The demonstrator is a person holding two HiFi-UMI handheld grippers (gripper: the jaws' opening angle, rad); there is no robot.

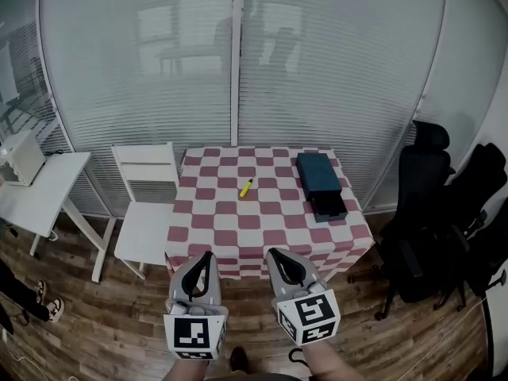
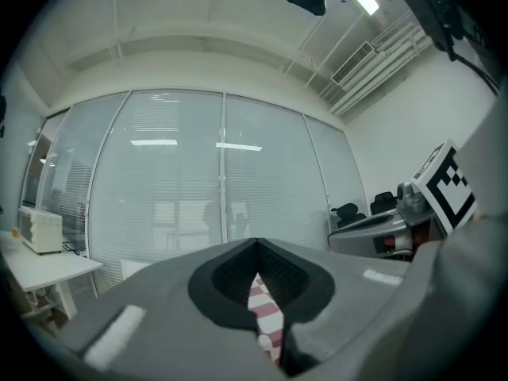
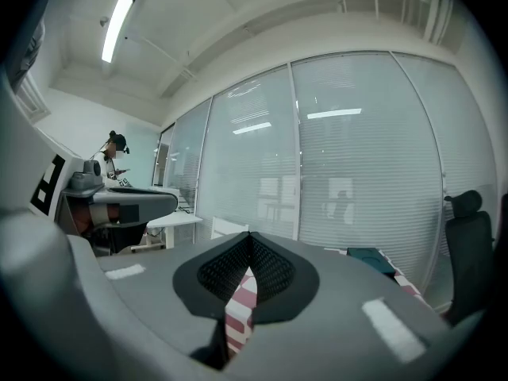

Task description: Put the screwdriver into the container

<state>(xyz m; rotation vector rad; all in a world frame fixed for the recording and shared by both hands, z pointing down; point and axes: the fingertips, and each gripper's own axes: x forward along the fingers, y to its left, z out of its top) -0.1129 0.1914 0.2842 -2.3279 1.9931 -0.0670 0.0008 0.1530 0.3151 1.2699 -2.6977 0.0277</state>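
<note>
A small yellow screwdriver (image 1: 247,187) lies near the middle of the red-and-white checkered table (image 1: 238,228). The dark container (image 1: 320,182), a teal-black box with a drawer pulled out toward me, stands at the table's right; its top also shows in the right gripper view as a dark container (image 3: 367,254). My left gripper (image 1: 209,255) (image 2: 255,248) and right gripper (image 1: 274,252) (image 3: 249,238) hang side by side in front of the table's near edge, well short of the screwdriver. Both are shut with nothing between the jaws; only a sliver of checkered cloth shows below the touching tips.
A white chair (image 1: 147,205) stands at the table's left side, with a white side table (image 1: 40,189) further left. Black office chairs (image 1: 432,213) crowd the right. A glass wall with blinds (image 1: 238,62) runs behind. A person's feet (image 1: 48,308) show at the left edge.
</note>
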